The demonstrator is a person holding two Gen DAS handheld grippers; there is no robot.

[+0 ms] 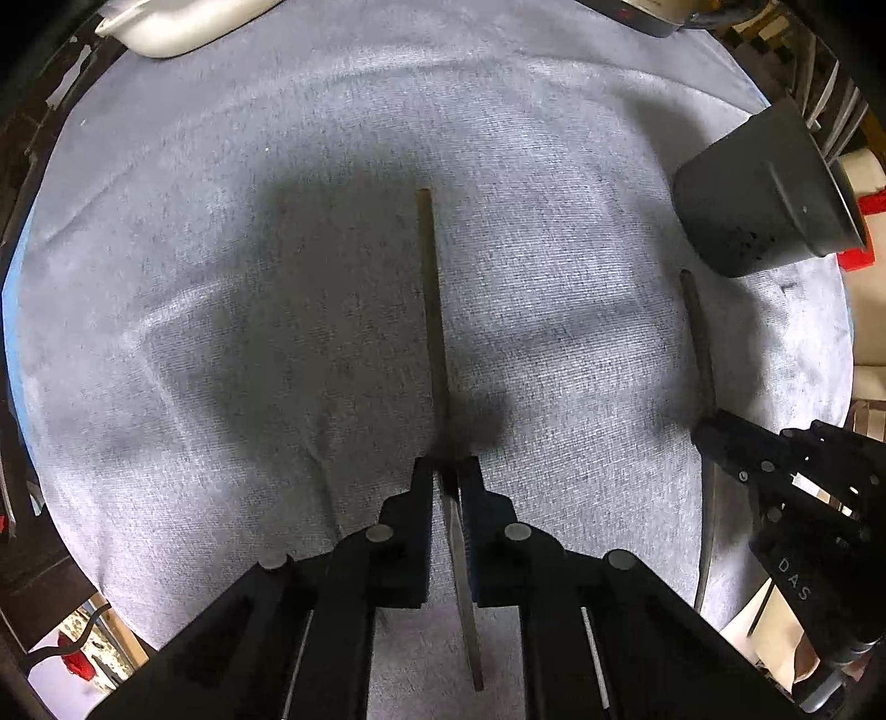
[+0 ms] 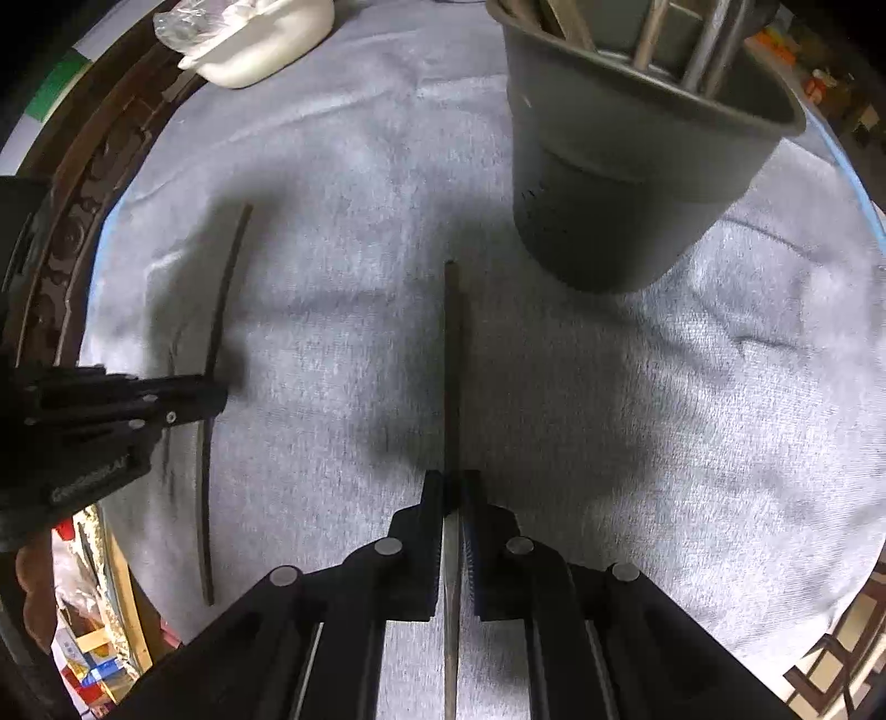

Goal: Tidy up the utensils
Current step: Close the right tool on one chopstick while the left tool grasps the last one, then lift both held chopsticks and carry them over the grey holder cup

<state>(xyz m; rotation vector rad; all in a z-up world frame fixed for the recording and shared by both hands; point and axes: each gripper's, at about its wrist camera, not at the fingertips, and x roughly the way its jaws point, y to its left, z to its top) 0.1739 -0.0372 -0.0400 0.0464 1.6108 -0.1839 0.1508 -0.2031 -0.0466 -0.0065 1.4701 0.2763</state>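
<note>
My left gripper point(image 1: 449, 471) is shut on a thin dark chopstick point(image 1: 434, 310) that points forward over the grey cloth; it also shows in the right wrist view point(image 2: 221, 310), held by the left gripper point(image 2: 219, 396). My right gripper point(image 2: 455, 482) is shut on a second chopstick point(image 2: 452, 360), whose tip points toward the grey utensil holder point(image 2: 620, 183). The holder stands at the far right in the left wrist view point(image 1: 769, 194) and has several utensils in it. The right gripper point(image 1: 703, 437) and its chopstick point(image 1: 699, 343) show there too.
A grey cloth point(image 1: 277, 277) covers the round table. A white dish point(image 1: 177, 22) sits at the far left edge, also seen in the right wrist view point(image 2: 260, 44). A dark wooden table rim point(image 2: 83, 183) runs along the left.
</note>
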